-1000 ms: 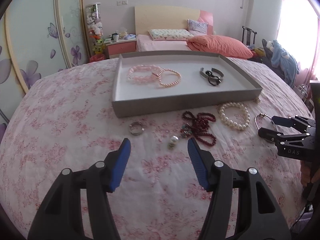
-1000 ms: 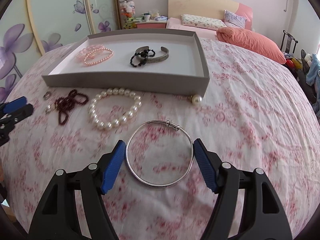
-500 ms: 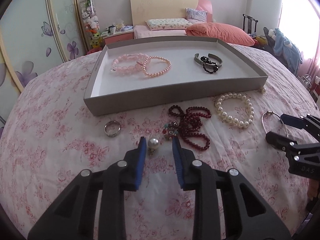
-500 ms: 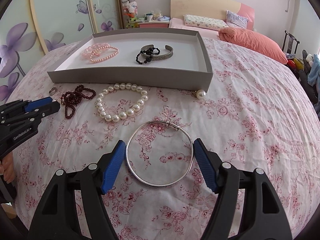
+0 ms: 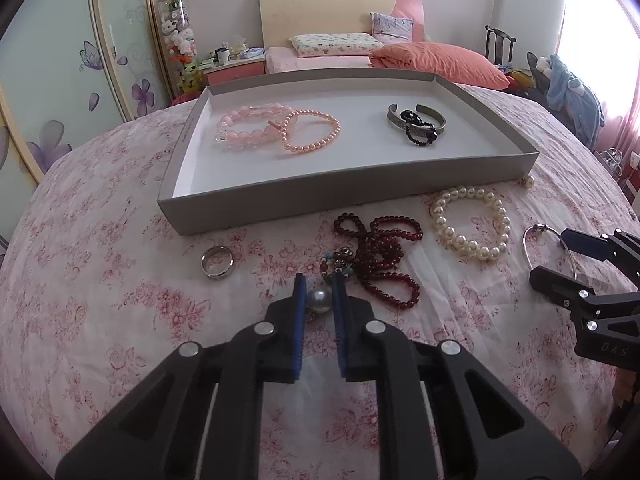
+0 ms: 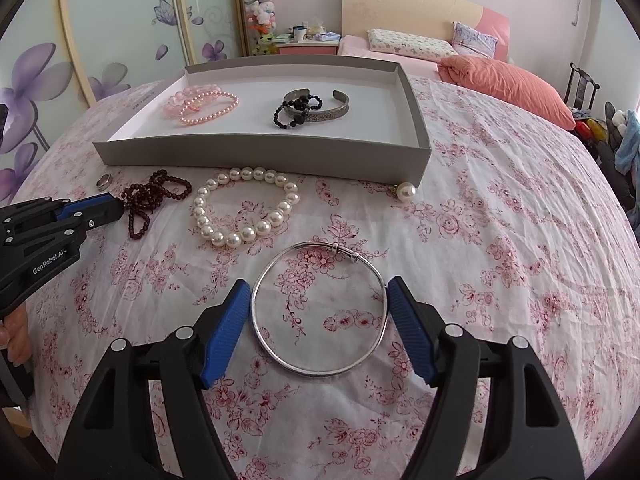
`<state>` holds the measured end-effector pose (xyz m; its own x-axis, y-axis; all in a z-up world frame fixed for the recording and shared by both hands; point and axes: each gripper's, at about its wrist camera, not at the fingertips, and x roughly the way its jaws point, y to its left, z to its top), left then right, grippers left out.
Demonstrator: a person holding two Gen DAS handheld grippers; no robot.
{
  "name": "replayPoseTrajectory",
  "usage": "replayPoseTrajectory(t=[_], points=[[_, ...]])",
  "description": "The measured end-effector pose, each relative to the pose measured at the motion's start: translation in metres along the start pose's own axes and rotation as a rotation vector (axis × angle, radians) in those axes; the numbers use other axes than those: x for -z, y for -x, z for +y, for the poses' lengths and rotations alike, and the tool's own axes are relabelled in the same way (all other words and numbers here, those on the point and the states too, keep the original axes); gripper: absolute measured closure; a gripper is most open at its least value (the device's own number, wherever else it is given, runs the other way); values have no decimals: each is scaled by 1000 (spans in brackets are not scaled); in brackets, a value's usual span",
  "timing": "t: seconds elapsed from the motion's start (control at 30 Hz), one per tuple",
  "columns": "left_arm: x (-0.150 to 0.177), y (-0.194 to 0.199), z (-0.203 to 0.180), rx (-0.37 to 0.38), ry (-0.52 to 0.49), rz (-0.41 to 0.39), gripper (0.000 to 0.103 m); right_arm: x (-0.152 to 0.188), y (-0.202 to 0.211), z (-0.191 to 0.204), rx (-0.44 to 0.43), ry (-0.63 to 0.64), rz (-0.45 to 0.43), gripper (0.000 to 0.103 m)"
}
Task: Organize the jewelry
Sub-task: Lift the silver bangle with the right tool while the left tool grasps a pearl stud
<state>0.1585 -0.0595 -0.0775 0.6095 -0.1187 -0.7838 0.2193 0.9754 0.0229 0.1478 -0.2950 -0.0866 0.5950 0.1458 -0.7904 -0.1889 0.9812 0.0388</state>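
On the pink floral table point(image 5: 100, 320), the left tongs point(image 5: 319, 294), just closing, pinched a round grey pearl earring point(image 5: 319, 301), while the spread right tongs point(image 6: 319, 300) flanked a flat-lying thin silver bangle point(image 6: 320, 372).

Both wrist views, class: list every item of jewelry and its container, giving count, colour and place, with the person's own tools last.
Tray: one, grey outside and white inside, on the floral cloth.
Pink bead bracelets: two, overlapping, tray's left part.
Metal cuff: one, silver-grey, tray's right part.
Black bead bracelet: one, lying across the cuff.
Ring: one, silver, on the cloth before the tray.
Dark red bead strand: one, coiled beside the ring.
White pearl bracelet: one, right of the red beads.
Pearl earring: one, white, at the tray's near right corner.
Pearl piece: one, greyish-white, gripped.
Bangle: one, silver, between open pads.
Left gripper: just closed on the pearl piece.
Right gripper: open around the bangle.
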Motion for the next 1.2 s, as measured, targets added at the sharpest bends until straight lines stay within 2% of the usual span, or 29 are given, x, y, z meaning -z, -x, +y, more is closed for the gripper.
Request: replayPoseTrajectory(t=[0.63, 1.07, 1.2], points=[[23, 31, 42, -21, 79, -31, 89, 2, 18, 18, -54, 8, -44, 33], [25, 43, 40, -3, 98, -60, 89, -2, 26, 23, -69, -7, -78, 33], [22, 49, 40, -11, 105, -90, 89, -6, 34, 23, -60, -17, -122, 33]])
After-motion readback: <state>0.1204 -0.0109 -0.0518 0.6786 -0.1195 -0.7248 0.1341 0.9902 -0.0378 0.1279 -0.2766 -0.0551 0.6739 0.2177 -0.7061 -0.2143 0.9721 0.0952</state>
